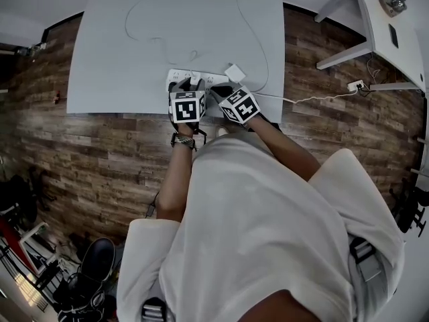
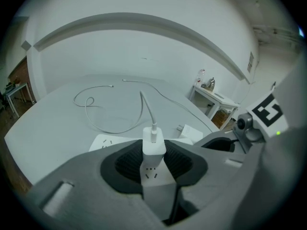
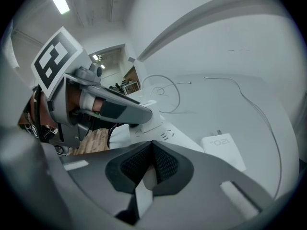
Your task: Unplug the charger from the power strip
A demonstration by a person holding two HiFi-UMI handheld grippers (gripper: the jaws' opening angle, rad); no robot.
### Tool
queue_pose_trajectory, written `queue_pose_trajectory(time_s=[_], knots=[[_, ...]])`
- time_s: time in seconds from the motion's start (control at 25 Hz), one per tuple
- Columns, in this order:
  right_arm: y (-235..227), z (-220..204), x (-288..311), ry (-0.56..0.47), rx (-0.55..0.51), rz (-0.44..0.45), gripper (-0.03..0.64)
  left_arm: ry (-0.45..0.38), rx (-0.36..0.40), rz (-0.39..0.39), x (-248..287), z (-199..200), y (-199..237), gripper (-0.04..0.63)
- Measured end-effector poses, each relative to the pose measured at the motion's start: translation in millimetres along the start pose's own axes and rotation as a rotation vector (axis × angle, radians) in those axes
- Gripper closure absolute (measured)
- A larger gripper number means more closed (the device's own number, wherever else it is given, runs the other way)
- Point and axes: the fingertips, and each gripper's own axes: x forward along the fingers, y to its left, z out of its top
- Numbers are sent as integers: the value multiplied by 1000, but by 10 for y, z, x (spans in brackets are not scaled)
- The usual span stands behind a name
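left tongs (image 2: 154,169) clamp the boxy white plastic charger (image 2: 154,149) standing upright in the long white power strip (image 2: 108,142); right tongs (image 3: 152,164), pressed together, sit over the strip just beside it; so i reckon the pull goes straight up

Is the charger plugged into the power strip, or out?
Plugged in: the charger stands upright, seated on the power strip.

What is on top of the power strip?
A white charger with its cable stands upright on the power strip, clamped between the left gripper's jaws. Its prongs and the socket under it are covered.
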Motion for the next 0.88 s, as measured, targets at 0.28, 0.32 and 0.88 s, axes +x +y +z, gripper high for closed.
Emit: queue_pose_trajectory(time_s=[0.28, 0.32, 0.88], knots=[[-12, -10, -11, -4, 2, 3, 615, 8, 83, 34, 4, -3, -31, 456], [-14, -13, -15, -3, 3, 4, 615, 8, 104, 39, 10, 1, -41, 456], [-6, -7, -10, -4, 3, 5, 615, 0, 26, 16, -5, 9, -17, 456]])
